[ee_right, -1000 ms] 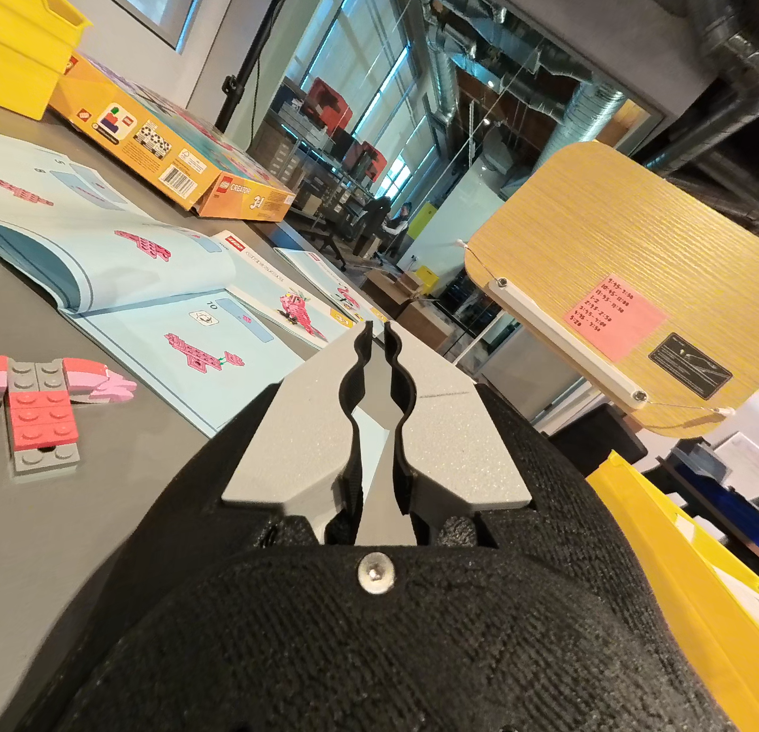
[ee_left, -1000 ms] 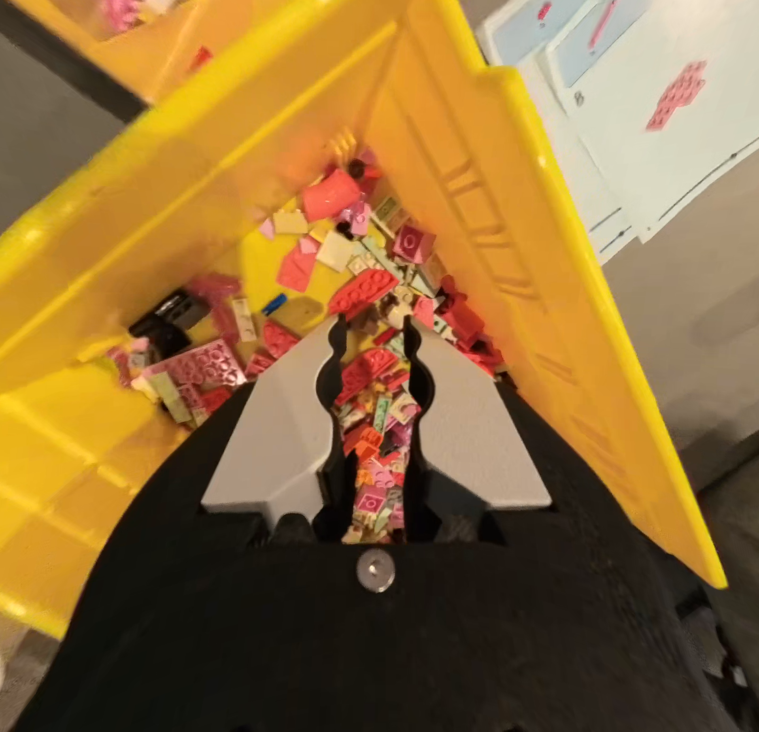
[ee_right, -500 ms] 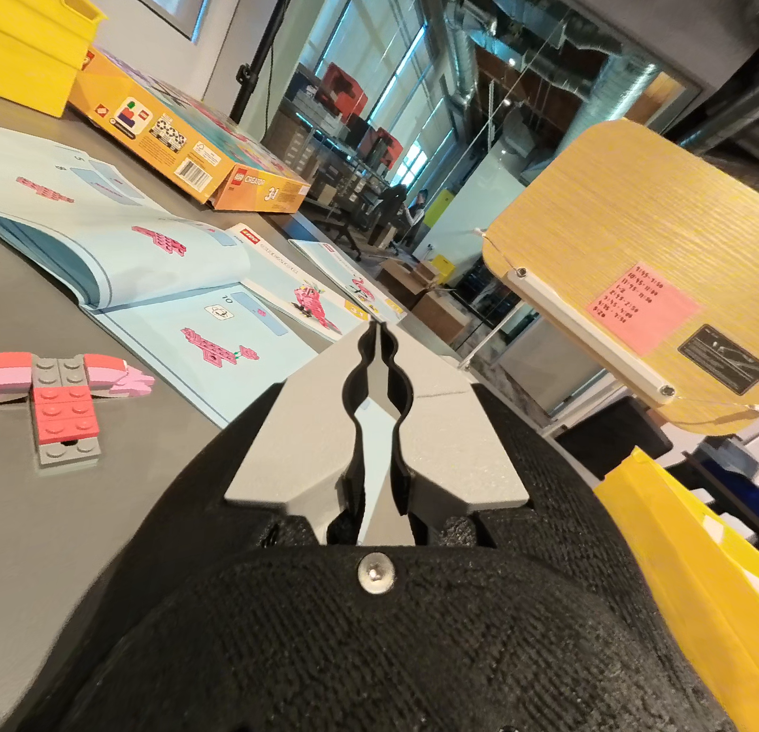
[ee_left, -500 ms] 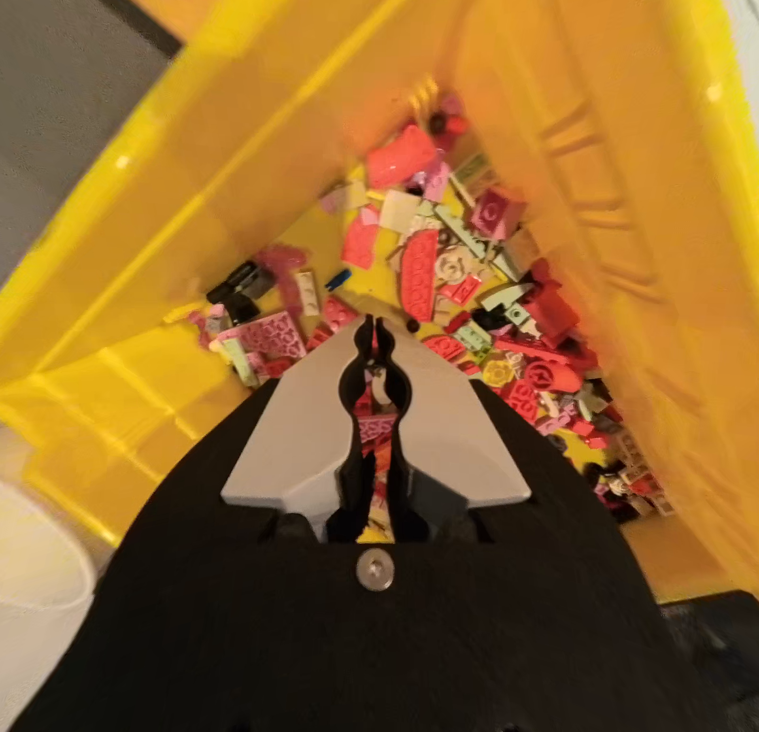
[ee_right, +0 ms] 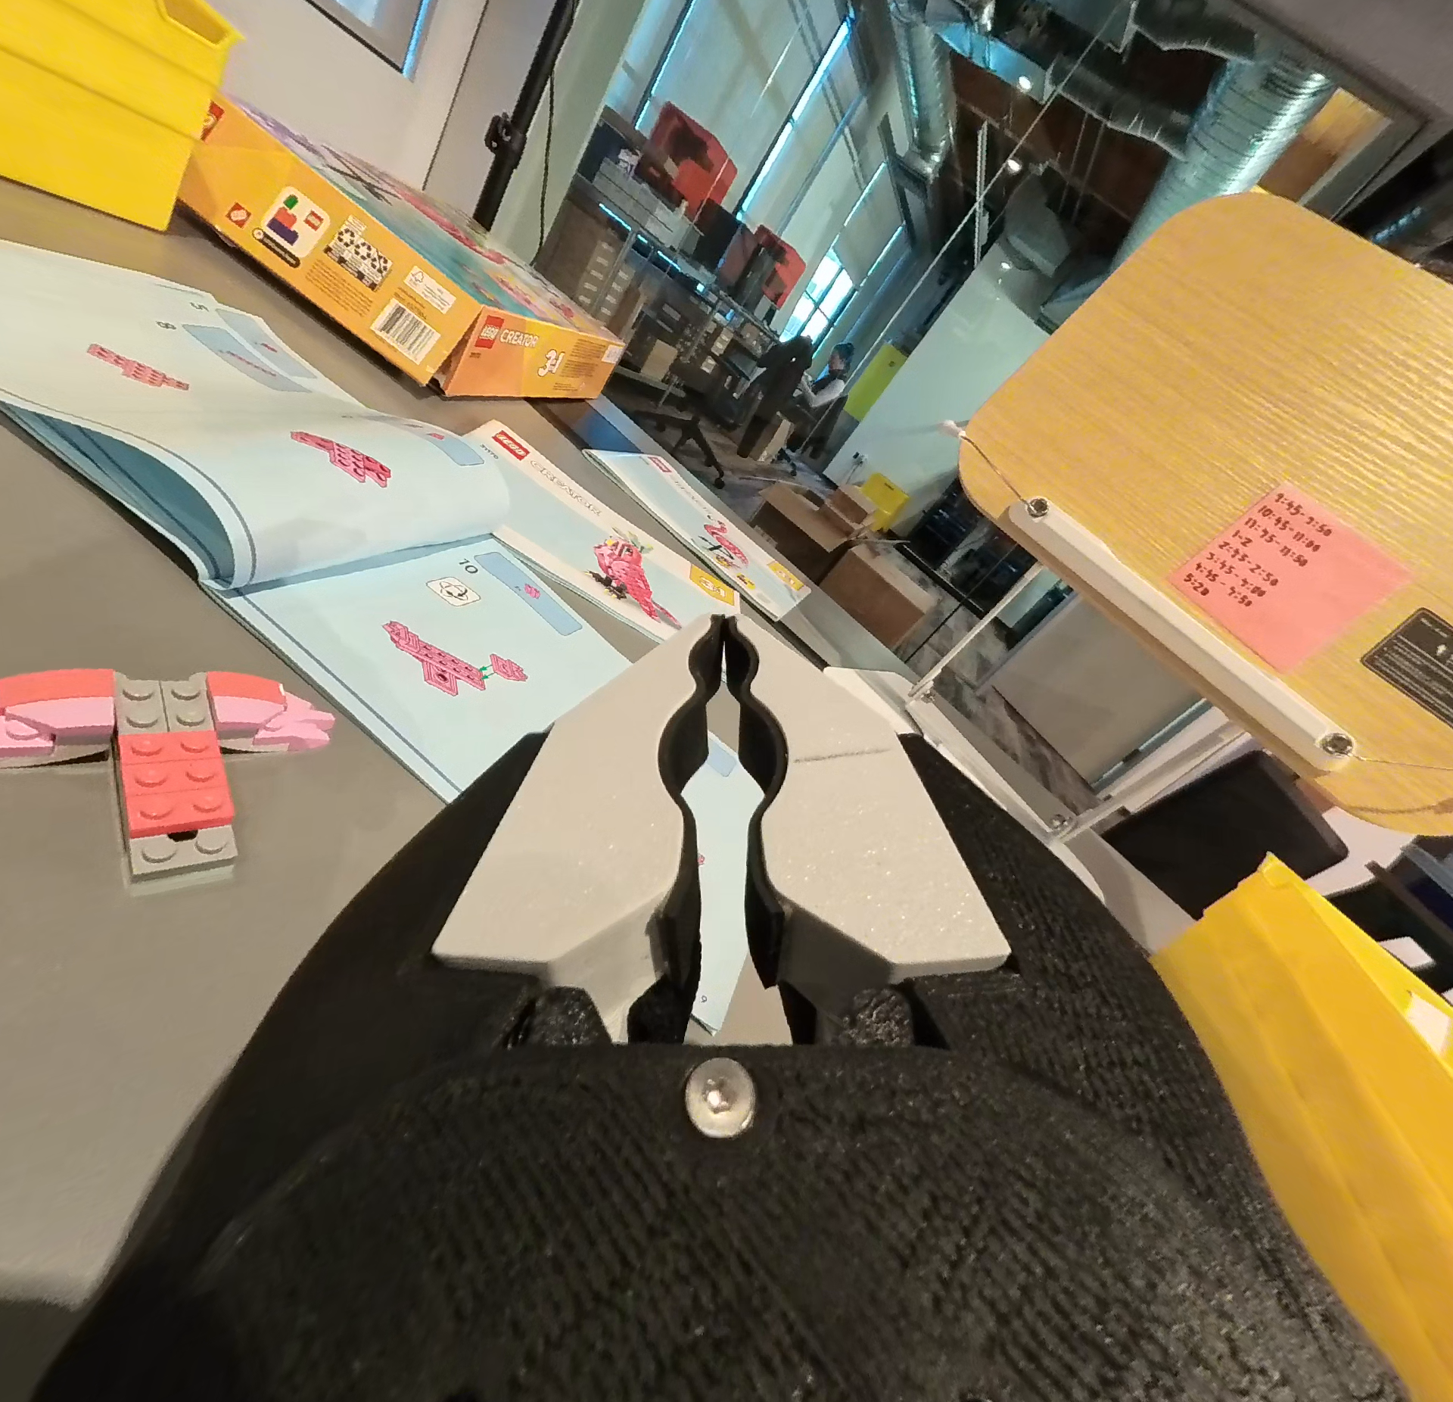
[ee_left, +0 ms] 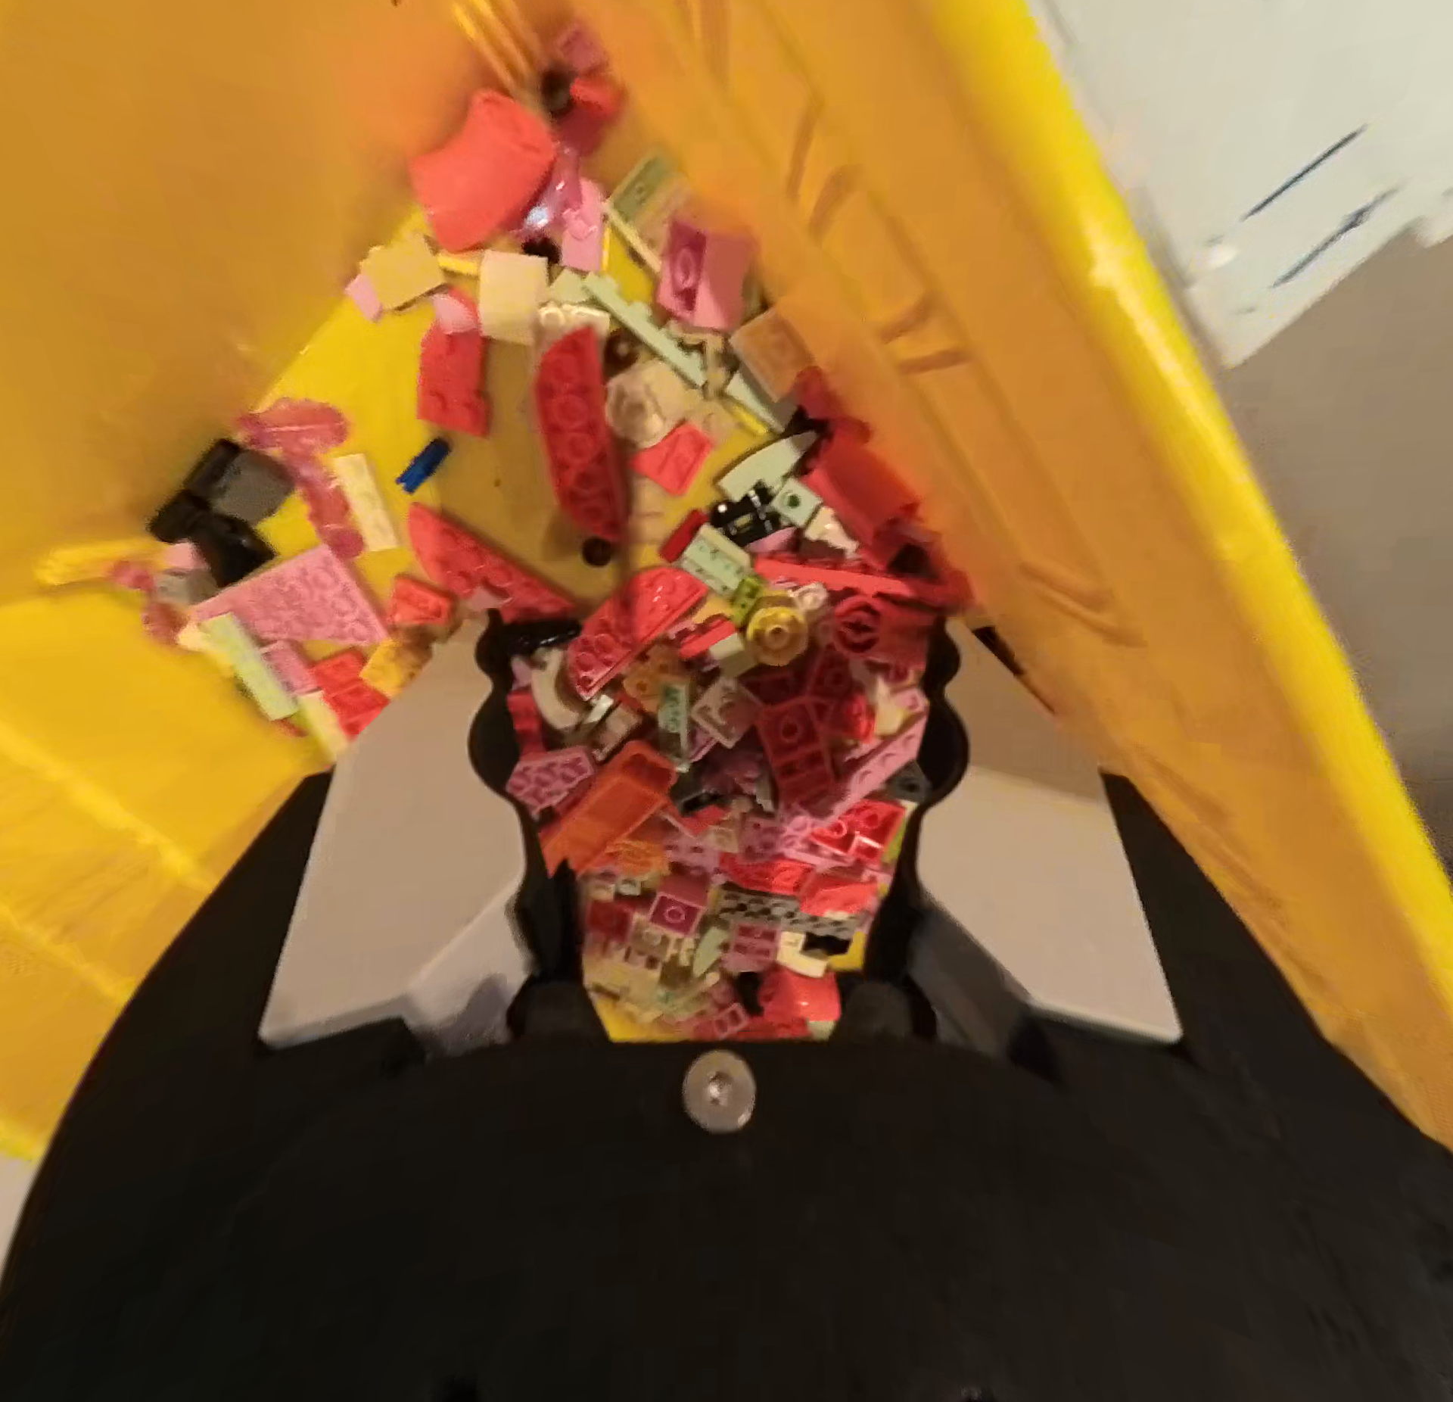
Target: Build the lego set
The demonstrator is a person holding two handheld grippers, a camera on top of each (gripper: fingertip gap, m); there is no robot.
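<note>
Left claw (ee_left: 715, 641): spread wide, empty, inside the yellow bin (ee_left: 1022, 420) over the loose bricks (ee_left: 708, 774).
Right claw (ee_right: 722, 631): clenched, empty; half-built model (ee_right: 169, 766) on the table (ee_right: 94, 1010) to its left, apart.

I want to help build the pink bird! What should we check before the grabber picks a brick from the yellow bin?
1. Left gripper fingers wide open: ok.
2. Left gripper over the brick pile inside the yellow bin: ok.
3. Nothing already held by the left fingers: ok.
4. Which brick to take: cannot tell, the picture is blurry.
5. Right gripper shut, holding nothing, clear of the half-built model: ok.
6. Instruction booklet lying open on the table: ok.
</note>
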